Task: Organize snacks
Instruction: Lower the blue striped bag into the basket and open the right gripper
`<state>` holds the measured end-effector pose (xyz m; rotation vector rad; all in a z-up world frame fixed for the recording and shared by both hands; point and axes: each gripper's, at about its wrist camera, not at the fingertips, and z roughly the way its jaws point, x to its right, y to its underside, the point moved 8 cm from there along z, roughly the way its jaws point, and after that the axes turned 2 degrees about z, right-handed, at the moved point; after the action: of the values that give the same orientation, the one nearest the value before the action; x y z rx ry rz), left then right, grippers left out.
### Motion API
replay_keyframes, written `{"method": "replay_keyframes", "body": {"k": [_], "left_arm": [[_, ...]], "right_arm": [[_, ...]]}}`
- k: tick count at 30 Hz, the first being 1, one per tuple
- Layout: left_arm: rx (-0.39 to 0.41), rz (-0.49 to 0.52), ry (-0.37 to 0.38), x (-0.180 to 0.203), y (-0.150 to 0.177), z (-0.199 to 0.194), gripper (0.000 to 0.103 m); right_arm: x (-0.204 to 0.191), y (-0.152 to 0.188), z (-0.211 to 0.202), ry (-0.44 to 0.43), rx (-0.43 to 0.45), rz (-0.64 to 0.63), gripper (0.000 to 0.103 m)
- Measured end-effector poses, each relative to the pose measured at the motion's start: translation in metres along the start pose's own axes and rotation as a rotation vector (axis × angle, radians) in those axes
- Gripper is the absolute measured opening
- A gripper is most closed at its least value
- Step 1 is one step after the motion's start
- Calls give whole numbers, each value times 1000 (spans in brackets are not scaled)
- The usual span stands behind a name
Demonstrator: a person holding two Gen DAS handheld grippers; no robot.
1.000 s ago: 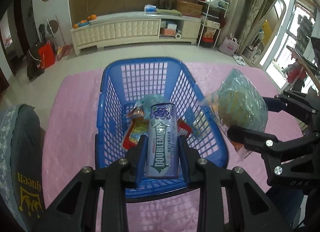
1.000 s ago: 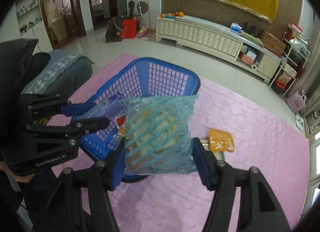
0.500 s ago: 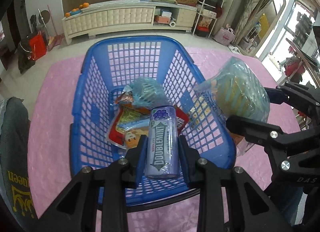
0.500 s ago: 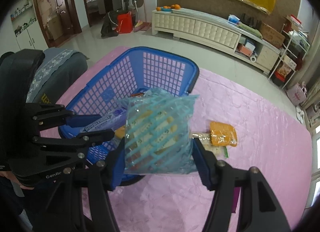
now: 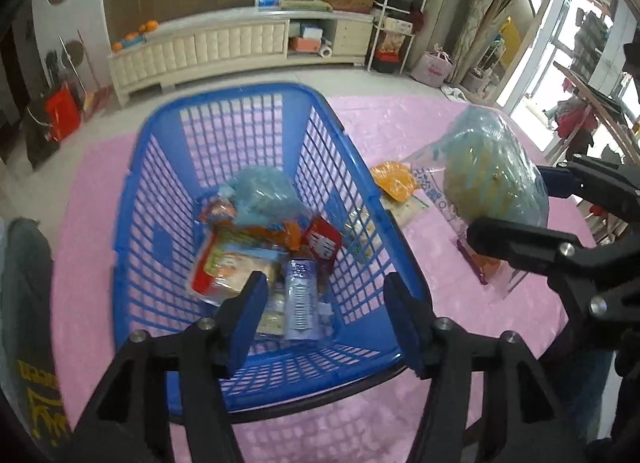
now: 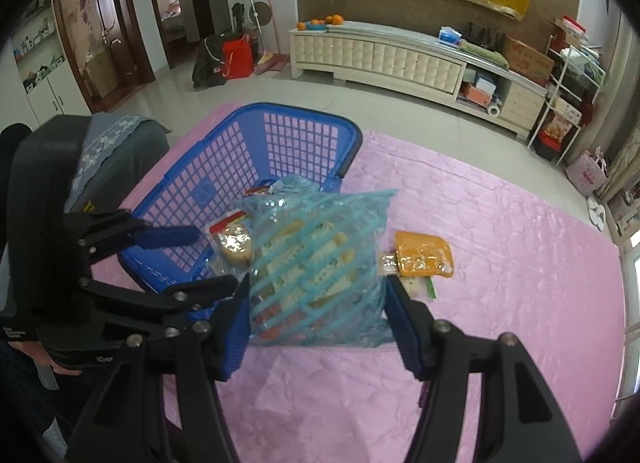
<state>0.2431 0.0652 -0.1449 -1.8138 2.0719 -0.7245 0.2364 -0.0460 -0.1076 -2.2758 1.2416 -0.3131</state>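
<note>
The blue basket (image 5: 224, 103) stands on the pink cloth and holds several snack packets. A purple Doublemint can (image 5: 300, 303) lies in it near the front wall. My left gripper (image 5: 326, 291) hovers over that can with its jaws opening, and the pads are clear of the can. To the right, my right gripper (image 6: 318, 287) is shut on a blue-striped snack bag (image 6: 316, 247), held above the cloth beside the basket's right wall. The left wrist view shows the same bag (image 5: 492, 183) in the right gripper (image 5: 508, 203).
An orange packet (image 6: 424, 255) and a pale flat packet (image 6: 420, 287) lie on the pink cloth (image 6: 500, 263) right of the basket. A purple packet (image 5: 480, 267) lies under the held bag. A dark chair back (image 5: 28, 303) stands at the left.
The left jaws have spread and let go of the Doublemint can, which now lies in the basket. The right gripper with its bag has shifted slightly toward the basket.
</note>
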Motion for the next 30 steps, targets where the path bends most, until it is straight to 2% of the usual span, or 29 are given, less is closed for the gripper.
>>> {"method": "replay_keyframes", "body": {"k": [5, 15, 21, 30], "left_arm": [[35, -21, -49, -21, -9, -24, 59], [71, -128, -125, -90, -11, -53, 60], [68, -151, -145, -114, -14, -51, 60], [43, -170, -149, -143, -31, -25, 60]], "right_arm": [[-7, -11, -4, -34, 15, 14, 66], [-44, -46, 13, -62, 21, -77, 66], [-58, -59, 41, -89, -18, -102, 66], [-61, -75, 89, -111, -70, -121, 66]]}}
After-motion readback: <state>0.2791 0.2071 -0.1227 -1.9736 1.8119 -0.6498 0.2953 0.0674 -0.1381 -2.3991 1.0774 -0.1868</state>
